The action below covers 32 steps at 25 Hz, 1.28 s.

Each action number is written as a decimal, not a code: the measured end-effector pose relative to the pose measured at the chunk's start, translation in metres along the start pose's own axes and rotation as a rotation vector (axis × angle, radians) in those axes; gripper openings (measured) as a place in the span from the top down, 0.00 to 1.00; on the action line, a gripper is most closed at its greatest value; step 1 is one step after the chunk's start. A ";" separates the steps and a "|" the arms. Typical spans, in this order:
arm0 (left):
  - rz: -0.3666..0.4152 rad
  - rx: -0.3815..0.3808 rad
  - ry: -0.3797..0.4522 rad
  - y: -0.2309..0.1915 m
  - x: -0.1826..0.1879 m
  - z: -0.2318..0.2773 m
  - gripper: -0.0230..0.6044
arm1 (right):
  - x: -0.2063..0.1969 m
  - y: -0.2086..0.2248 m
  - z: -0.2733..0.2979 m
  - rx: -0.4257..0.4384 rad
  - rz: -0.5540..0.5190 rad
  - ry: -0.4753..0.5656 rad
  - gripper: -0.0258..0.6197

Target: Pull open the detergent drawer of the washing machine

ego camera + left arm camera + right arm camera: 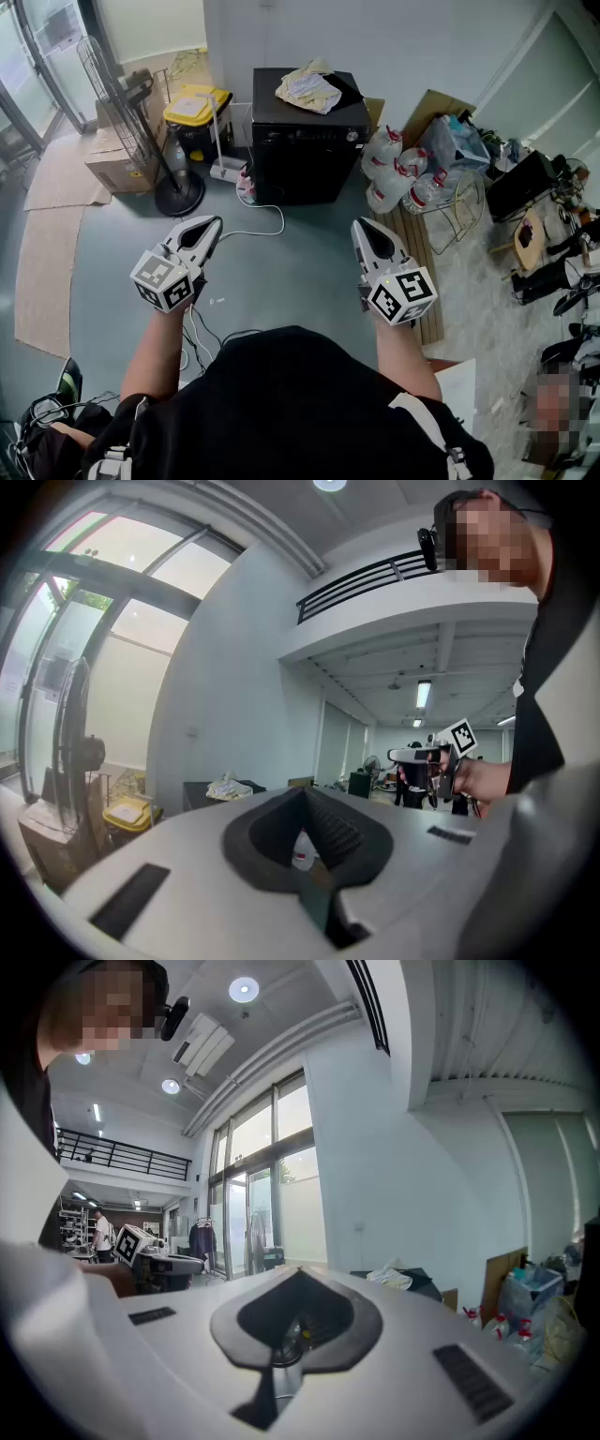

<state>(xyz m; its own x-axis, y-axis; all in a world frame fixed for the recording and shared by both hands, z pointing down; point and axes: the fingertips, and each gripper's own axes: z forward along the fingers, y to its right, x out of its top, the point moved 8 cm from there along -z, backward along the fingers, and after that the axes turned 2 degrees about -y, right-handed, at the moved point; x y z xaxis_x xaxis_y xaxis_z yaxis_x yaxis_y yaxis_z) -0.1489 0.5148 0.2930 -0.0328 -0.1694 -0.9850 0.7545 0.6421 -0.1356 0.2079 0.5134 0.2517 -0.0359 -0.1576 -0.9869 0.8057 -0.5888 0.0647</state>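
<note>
The left claw (pixel 212 223) and the right claw (pixel 362 227) are both closed with nothing between their jaws, held side by side above the floor (pixel 300 272) and pointing toward the black washing machine (pixel 309 155). The machine stands against the far wall, well apart from both claws, with a crumpled cloth (pixel 309 89) on top, a yellow-lidded bin (pixel 195 105) to its left and water bottles (pixel 398 173) to its right. Its detergent drawer is too small and dark to pick out
</note>
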 end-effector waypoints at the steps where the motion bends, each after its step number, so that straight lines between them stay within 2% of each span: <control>1: 0.002 -0.001 -0.001 0.000 0.000 -0.001 0.94 | 0.000 -0.002 -0.001 0.000 0.002 0.001 0.96; 17: 0.019 -0.018 -0.024 0.003 0.001 -0.020 0.94 | -0.008 -0.022 -0.010 -0.016 0.025 -0.011 0.96; 27: -0.004 0.009 -0.052 -0.005 -0.007 -0.020 0.94 | -0.018 -0.018 -0.006 -0.037 0.035 -0.046 0.96; 30: -0.009 0.003 -0.057 -0.008 -0.010 -0.015 0.89 | -0.024 -0.015 -0.002 -0.032 0.044 -0.054 0.88; 32: -0.010 -0.004 -0.062 -0.008 -0.012 -0.013 0.86 | -0.025 -0.013 0.000 -0.030 0.046 -0.057 0.86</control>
<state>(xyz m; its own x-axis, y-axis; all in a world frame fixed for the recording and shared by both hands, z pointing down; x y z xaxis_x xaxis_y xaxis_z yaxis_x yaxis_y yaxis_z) -0.1632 0.5210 0.3046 0.0002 -0.2214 -0.9752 0.7519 0.6430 -0.1458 0.1980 0.5248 0.2758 -0.0313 -0.2293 -0.9729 0.8248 -0.5557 0.1044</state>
